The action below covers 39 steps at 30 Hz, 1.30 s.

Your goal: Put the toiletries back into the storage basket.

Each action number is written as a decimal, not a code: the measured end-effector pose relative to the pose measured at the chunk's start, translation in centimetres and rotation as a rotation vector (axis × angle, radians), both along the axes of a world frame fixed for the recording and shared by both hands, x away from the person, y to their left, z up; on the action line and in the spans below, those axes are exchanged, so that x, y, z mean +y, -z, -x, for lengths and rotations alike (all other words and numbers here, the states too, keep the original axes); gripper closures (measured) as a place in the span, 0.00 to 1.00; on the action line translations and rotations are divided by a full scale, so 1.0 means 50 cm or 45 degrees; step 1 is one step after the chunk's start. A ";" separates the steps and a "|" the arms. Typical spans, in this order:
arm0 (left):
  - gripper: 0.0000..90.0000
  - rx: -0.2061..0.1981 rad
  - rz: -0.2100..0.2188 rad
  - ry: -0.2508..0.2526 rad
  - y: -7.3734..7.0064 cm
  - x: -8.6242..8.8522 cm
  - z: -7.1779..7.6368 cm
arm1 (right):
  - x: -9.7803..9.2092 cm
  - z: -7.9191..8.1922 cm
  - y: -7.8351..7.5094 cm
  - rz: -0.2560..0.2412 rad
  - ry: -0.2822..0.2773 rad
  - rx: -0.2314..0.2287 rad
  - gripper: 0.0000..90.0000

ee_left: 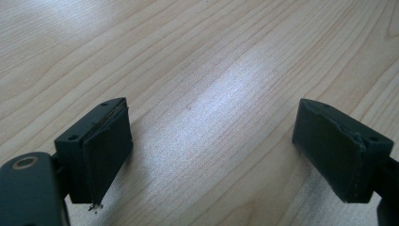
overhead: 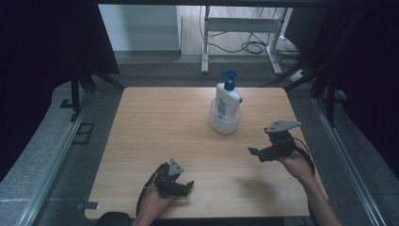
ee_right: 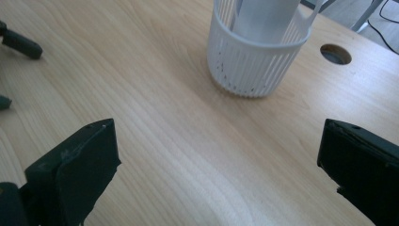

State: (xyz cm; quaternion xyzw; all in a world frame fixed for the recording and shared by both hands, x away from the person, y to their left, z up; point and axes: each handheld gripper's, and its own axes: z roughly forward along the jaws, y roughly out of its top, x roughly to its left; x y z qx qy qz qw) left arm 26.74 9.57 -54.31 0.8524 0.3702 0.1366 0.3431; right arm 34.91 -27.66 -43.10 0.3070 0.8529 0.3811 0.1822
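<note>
A white pump bottle (overhead: 227, 101) stands in a white slatted basket (overhead: 225, 123) toward the desk's (overhead: 155, 136) far side; the right gripper view cuts off its top. Well apart from it, the left gripper (overhead: 181, 187) and right gripper (overhead: 256, 153) are both spread wide and hold nothing.

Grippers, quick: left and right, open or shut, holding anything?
Left gripper: open, jaws wide apart over bare table, holding nothing.
Right gripper: open, holding nothing; white basket with the pump bottle stands ahead, untouched.
</note>
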 end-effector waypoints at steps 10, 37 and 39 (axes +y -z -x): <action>0.13 0.000 -0.002 0.002 0.000 0.000 0.000 | -0.010 0.032 0.041 -0.013 0.011 0.025 0.00; 0.13 0.004 0.008 -0.010 0.000 -0.001 0.001 | -0.022 0.101 0.192 0.029 0.018 0.111 0.00; 0.13 0.004 0.009 -0.011 0.001 -0.001 0.001 | -0.024 0.103 0.200 0.040 0.028 0.116 0.00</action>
